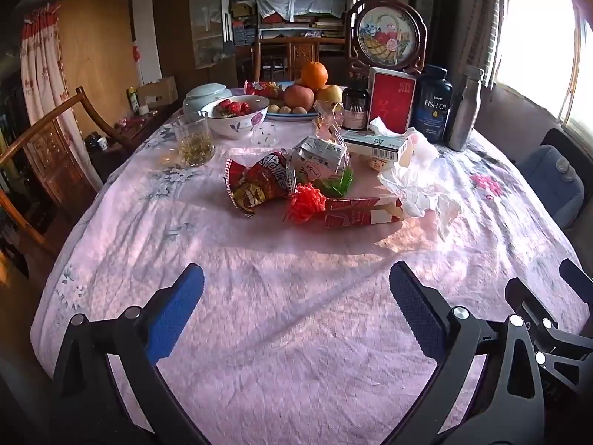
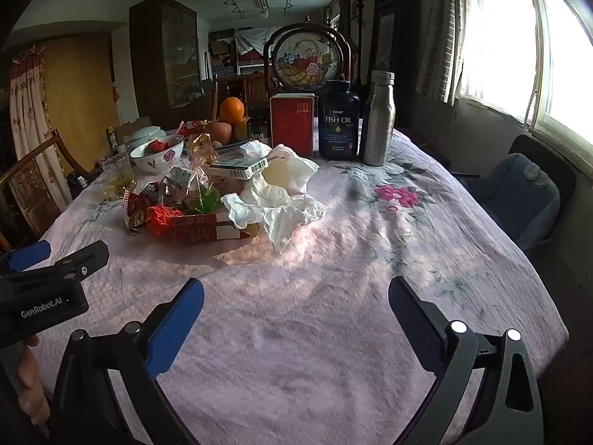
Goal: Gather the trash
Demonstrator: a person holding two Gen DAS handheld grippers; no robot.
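Mid-bench lies a heap of trash: a crumpled red snack bag (image 1: 259,183), a squashed carton (image 1: 320,157), a red ribbon bow (image 1: 307,202), a flattened red box (image 1: 361,212), and crumpled white tissues (image 1: 418,176) just beside.

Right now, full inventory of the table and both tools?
snack bag: 1, red, crumpled, left of pile
ribbon bow: 1, red, beside snack bag
flat carton: 1, red and white, front of pile
drink carton: 1, white and green, crushed, mid pile
tissues: several, white, right of pile
barcode box: 1, white, behind pile
glass: 1, clear, left
bowl: 1, white floral, holds strawberries
fruit plate: 1, orange on top
red box: 1, back
fish oil bottle: 1, dark blue, back
metal bottle: 1, silver, back right
tablecloth: 1, pink floral
left tool: open, empty, above cloth
right tool: open, empty, above cloth
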